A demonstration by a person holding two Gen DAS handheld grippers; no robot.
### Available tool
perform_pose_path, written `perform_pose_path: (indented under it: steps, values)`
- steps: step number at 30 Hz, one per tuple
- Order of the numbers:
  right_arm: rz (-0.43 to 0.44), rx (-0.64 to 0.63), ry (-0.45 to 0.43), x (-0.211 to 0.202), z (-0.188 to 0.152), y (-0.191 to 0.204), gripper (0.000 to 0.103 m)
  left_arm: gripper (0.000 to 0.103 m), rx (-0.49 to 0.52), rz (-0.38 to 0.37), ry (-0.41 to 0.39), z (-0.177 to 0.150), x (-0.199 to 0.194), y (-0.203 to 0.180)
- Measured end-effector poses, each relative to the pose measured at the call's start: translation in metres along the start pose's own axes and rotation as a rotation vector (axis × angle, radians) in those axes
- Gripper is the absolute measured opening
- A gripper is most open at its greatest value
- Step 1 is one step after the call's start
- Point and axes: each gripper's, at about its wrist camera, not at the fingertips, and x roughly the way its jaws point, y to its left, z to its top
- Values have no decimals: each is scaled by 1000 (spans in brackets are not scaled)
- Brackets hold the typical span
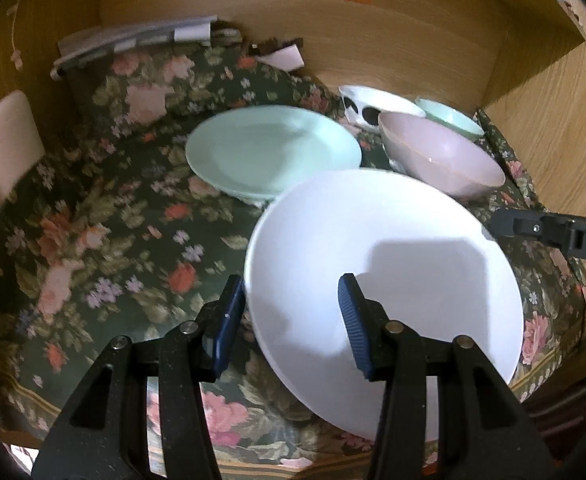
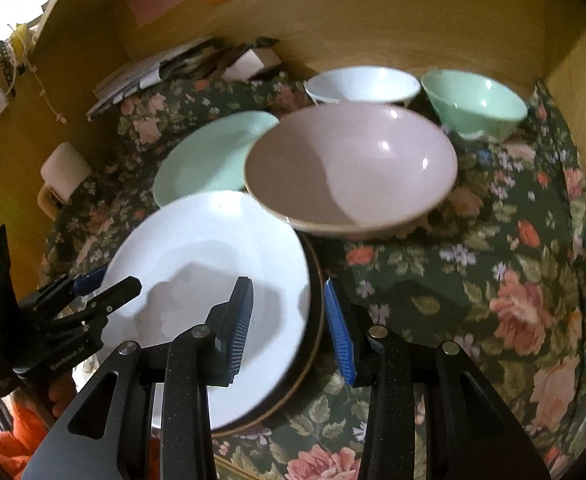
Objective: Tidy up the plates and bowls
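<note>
I had both tongs around the white plate (image 1: 385,280), one at each side of it. The left tongs (image 1: 291,320) stood wide open, the plate's left rim between the fingers: one pad outside the rim, the other over the plate's face, and neither looked to be pressing it. The right tongs (image 2: 287,324) were also open, straddling the right rim, with one pad over the white face and the other outside a dark plate (image 2: 313,344) that lay directly beneath the white one. So neither had hold of anything yet, as far as I could tell.

The white plate sat at the near edge of the worktop, on a floral cloth (image 2: 493,300), stacked on the dark plate. I judged the pair of open grips was meant to take the rim from two sides, so that the plate would lift level instead of tipping.

Behind it, the mint plate (image 1: 271,152) lay flat, its near edge looking overlapped by the white plate. The pink bowl (image 2: 351,170) stood upright just behind the stack, close to its far rim. The white bowl (image 2: 363,84) and mint bowl (image 2: 475,104) stood side by side at the back wall, apart from the plates. I took it that bowls were being gathered at the back right and plates at the front left, with stacking not yet finished.
</note>
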Motion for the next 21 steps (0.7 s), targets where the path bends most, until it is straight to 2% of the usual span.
perform_pose_path:
  steps: [4, 11, 14, 21]
  values:
    - [0, -35, -41, -7, 17, 9, 35, 50, -7, 26, -42, 15, -12, 9]
    - [1, -101, -104, -13, 53, 25, 36, 69, -37, 75, -119, 49, -27, 34]
    - [0, -133, -122, -9, 69, 31, 40, 76, -54, 93, -142, 62, -27, 45]
    - [12, -172, -97, 19, 103, 37, 41, 79, -102, 94, -114, 87, -10, 72]
